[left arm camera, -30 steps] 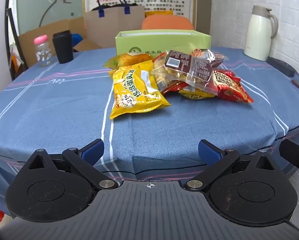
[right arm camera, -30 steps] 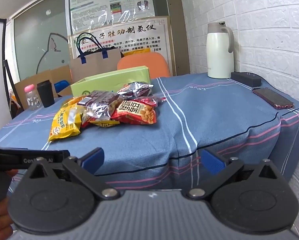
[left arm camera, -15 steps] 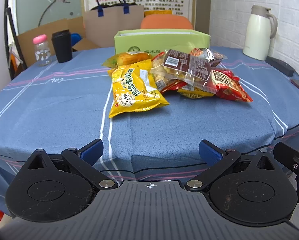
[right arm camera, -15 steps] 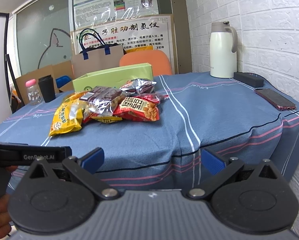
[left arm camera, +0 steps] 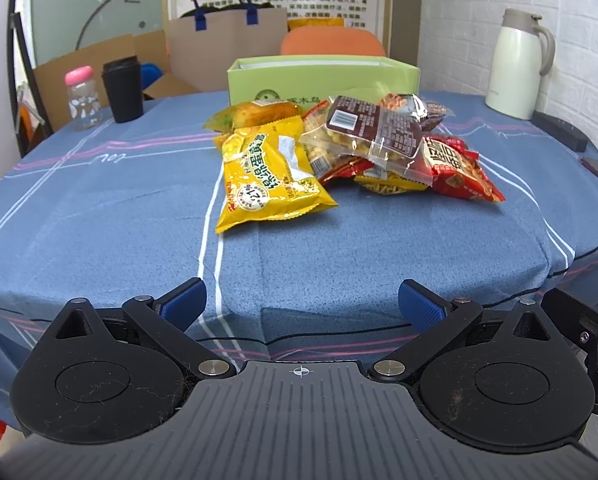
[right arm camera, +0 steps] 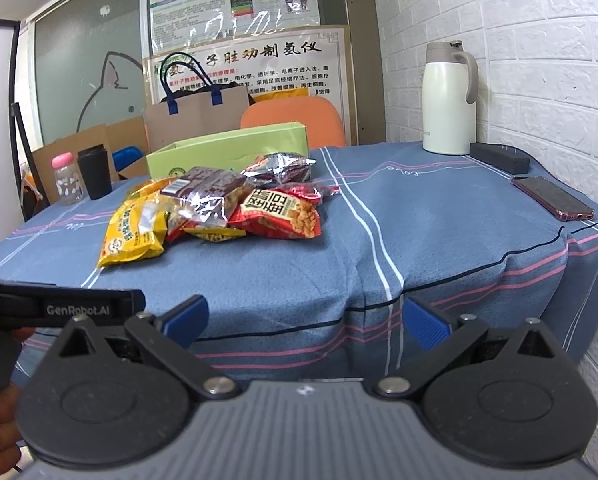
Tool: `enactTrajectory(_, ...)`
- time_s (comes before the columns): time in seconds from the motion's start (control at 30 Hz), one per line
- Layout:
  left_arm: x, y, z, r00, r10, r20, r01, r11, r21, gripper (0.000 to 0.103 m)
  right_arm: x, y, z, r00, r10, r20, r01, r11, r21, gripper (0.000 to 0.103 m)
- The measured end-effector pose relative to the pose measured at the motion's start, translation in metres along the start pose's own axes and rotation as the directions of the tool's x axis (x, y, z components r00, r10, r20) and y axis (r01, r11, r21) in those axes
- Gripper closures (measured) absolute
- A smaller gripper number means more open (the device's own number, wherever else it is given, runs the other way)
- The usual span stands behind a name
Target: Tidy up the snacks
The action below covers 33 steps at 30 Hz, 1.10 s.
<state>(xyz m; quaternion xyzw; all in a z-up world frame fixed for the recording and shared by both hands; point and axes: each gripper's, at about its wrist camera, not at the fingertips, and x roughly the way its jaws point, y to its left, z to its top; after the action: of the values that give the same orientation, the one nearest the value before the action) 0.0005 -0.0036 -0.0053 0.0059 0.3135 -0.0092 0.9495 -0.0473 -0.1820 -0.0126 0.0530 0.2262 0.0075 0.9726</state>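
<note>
A pile of snack packets lies mid-table in front of an open green box (left arm camera: pixel 323 78). The pile holds a yellow packet (left arm camera: pixel 267 178), a clear packet with a brown label (left arm camera: pixel 373 134), a red packet (left arm camera: pixel 457 166) and a dark foil packet (left arm camera: pixel 419 108). The right wrist view shows the yellow packet (right arm camera: pixel 137 232), the red packet (right arm camera: pixel 281 212) and the green box (right arm camera: pixel 227 154). My left gripper (left arm camera: pixel 301 304) is open and empty at the table's near edge. My right gripper (right arm camera: pixel 305 320) is open and empty, before the near edge, right of the pile.
A blue tablecloth (left arm camera: pixel 99 208) covers the table. A white thermos (right arm camera: pixel 449 98), a black case (right arm camera: pixel 499 158) and a phone (right arm camera: pixel 551 198) sit at the right. A black cup (left arm camera: pixel 122 88) and a pink-capped bottle (left arm camera: pixel 82 96) stand far left. A paper bag (left arm camera: pixel 227 52) and an orange chair (left arm camera: pixel 331 42) are behind.
Both grippers have risen slightly and edged toward the table; the snacks sit a little lower and larger in view. Both stay open. No snack has moved.
</note>
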Motion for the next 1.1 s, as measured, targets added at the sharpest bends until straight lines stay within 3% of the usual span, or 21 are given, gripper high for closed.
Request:
enactTrajectory(0.2, 0.004, 0.011, 0.016, 1.000, -0.004, 0.007, 0.004, 0.999, -0.033, 0.011, 0.002, -0.001, 0.004, 1.000, -0.018, 0.011, 0.018, 1.000, 0.005, 0.000)
enactTrajectory(0.33, 0.006, 0.024, 0.031, 1.000, -0.013, -0.001, 0.013, 0.998, -0.064, 0.011, 0.014, 0.002, 0.011, 0.999, -0.028, -0.028, 0.028, 1.000, 0.001, 0.000)
enactTrajectory(0.43, 0.001, 0.040, 0.039, 0.999, -0.016, 0.044, 0.021, 0.994, -0.110, 0.011, 0.024, 0.008, 0.019, 1.000, 0.009, -0.014, -0.009, 1.000, -0.019, 0.000)
enactTrajectory(0.57, 0.007, 0.057, 0.043, 0.999, 0.021, 0.028, -0.016, 0.987, -0.162, 0.011, 0.056, 0.028, 0.034, 0.998, 0.056, -0.031, -0.059, 0.994, -0.095, 0.000)
enactTrajectory(0.8, 0.031, 0.069, 0.055, 0.998, 0.050, -0.032, -0.055, 0.979, -0.199, 0.014, 0.117, 0.043, 0.040, 0.985, 0.069, -0.161, -0.095, 0.983, -0.160, 0.000)
enactTrajectory(0.97, 0.051, 0.059, 0.075, 0.998, -0.014, -0.058, 0.002, 0.979, -0.203, 0.015, 0.130, 0.038, 0.042, 0.981, 0.082, -0.178, -0.108, 0.984, -0.140, 0.000)
enactTrajectory(1.1, 0.064, 0.049, 0.092, 0.995, -0.069, -0.072, 0.056, 0.983, -0.172, 0.015, 0.126, 0.028, 0.034, 0.986, 0.131, -0.103, -0.143, 0.982, -0.124, 0.000)
